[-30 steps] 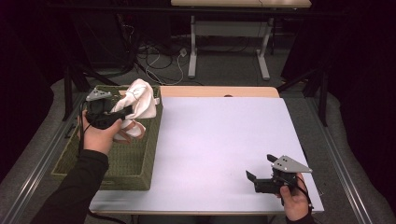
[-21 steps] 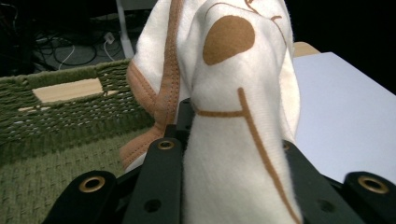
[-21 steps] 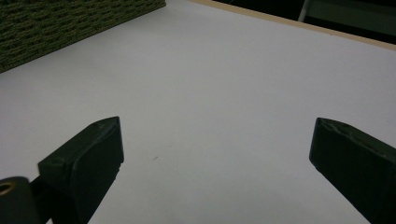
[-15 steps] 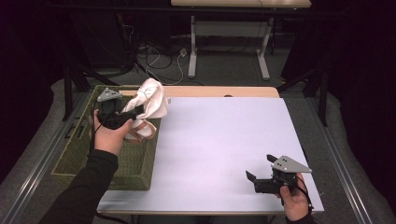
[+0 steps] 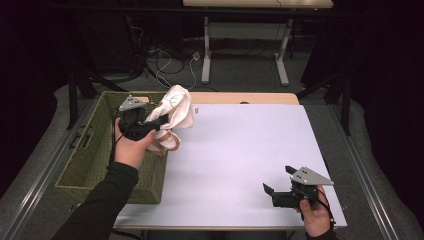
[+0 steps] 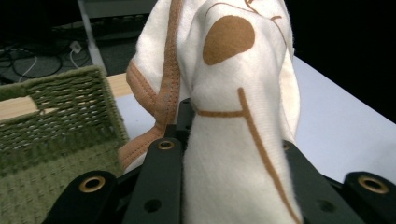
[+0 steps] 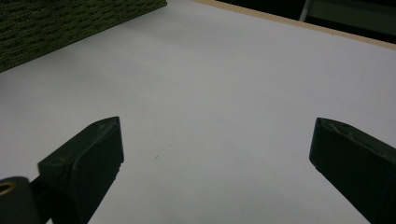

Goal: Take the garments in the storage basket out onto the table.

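my left gripper (image 5: 159, 124) is clamping the cream cloth (image 5: 172, 107) above the green basket's (image 5: 95, 165) right edge — my right gripper (image 5: 267, 190) is resting spread wide, gripping nothing, on the white table (image 5: 240, 150).

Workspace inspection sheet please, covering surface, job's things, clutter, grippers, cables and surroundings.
Surface: white table, bare in the middle.
Job's things: cream garment with brown trim, lifted over the right edge of the green woven basket.
Clutter: nothing seen.
Grippers: left gripper shut on the garment, cloth between its fingers; right gripper open, low at the table's near right corner, nothing between its fingers.
Cables: loose cables on the floor beyond the table.
Surroundings: dark room, desk legs behind.
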Demonstrator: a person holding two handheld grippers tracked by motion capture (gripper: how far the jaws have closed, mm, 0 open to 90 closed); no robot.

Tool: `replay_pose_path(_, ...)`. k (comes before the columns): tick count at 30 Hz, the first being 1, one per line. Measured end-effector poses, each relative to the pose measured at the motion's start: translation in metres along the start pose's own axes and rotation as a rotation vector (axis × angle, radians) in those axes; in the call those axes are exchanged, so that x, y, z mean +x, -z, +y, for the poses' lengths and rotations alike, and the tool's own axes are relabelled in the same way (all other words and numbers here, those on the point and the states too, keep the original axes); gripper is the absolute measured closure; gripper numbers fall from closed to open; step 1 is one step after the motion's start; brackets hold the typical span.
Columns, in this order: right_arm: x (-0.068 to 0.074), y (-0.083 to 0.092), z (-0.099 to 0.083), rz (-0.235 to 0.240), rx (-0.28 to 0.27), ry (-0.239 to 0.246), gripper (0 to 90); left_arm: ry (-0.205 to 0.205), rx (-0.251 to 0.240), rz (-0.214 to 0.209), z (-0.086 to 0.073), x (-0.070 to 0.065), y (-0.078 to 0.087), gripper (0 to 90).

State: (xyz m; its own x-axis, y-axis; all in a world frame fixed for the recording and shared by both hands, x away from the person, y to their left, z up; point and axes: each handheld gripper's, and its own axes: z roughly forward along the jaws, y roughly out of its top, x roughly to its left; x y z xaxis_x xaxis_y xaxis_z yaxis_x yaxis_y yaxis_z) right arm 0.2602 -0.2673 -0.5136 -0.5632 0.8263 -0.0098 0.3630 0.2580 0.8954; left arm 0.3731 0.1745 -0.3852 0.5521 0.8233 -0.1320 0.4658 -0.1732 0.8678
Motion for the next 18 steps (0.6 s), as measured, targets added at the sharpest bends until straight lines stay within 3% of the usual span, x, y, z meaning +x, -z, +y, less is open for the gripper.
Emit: replay_pose_path(18,0.000,0.001,0.000,0.000,0.000,0.004,2.7,-0.009,-0.012,-0.104,-0.001,-0.037,-0.028,76.2)
